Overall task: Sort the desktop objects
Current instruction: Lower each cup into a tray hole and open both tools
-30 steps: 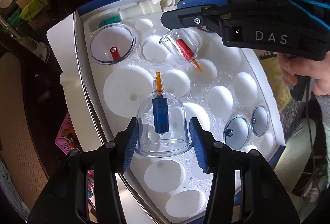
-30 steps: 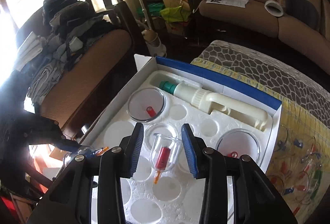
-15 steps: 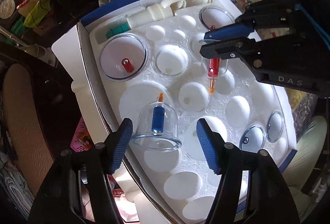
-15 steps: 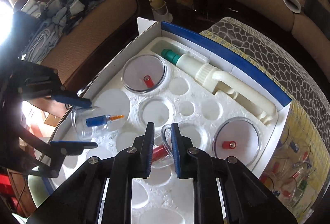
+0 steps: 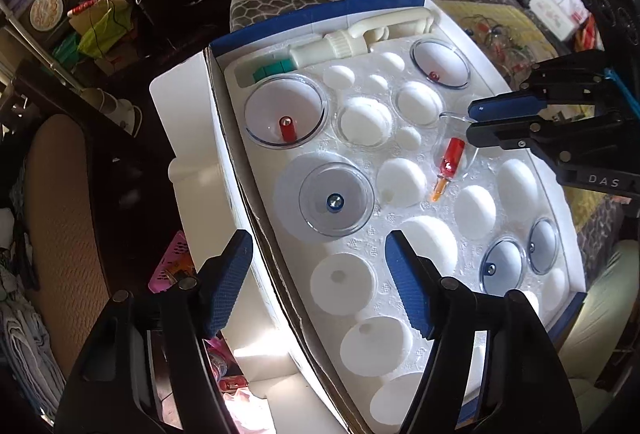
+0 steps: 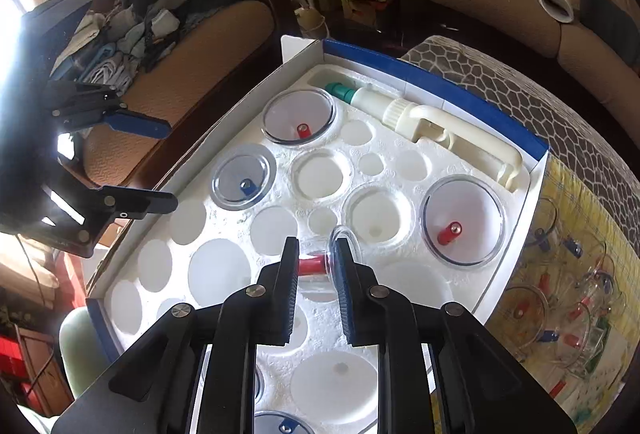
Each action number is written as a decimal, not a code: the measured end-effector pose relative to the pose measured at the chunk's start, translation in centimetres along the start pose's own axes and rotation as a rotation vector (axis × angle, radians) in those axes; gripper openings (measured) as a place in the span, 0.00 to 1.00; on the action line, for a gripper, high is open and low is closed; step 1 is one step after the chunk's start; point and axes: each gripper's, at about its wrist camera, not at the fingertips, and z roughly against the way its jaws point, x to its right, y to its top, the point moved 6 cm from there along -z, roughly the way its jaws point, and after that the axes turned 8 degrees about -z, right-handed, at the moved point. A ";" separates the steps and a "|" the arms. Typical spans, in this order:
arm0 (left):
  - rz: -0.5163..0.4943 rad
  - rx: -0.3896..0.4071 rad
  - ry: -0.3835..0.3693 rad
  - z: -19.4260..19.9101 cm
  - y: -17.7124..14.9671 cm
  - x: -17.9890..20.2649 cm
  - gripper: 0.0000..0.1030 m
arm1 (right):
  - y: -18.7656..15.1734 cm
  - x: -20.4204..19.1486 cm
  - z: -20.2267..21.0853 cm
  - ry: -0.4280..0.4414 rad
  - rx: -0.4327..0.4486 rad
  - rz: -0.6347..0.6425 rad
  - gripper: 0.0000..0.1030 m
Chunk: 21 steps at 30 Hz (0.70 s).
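a red-valved cupping cup [image 5: 452, 158] is gripped by the right gripper [image 6: 314, 268] over the foam tray [image 5: 420, 218]; the left gripper [image 5: 320, 284] is held open, empty.

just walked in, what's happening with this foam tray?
A person is packing clear cupping cups into a foam tray. The left gripper, jaws just opened, hangs empty above a blue-valved cup seated mouth-up in its recess. The right gripper pinches a small red-valved cup by its rim over the tray's middle.
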 end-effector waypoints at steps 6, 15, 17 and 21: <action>-0.126 -0.014 0.090 -1.6 0.1 0.5 0.53 | -0.2 0.8 1.9 0.034 0.069 -0.057 0.22; -0.255 -0.042 0.181 -4.1 0.9 1.4 0.46 | -1.6 1.3 0.9 0.030 0.024 -0.033 0.22; -0.259 -0.047 0.174 -4.6 1.3 1.5 0.46 | -1.9 1.3 0.2 0.035 0.007 -0.024 0.22; -0.270 -0.069 0.136 -6.0 1.7 1.8 0.36 | -2.3 0.9 -1.0 0.048 -0.018 0.007 0.21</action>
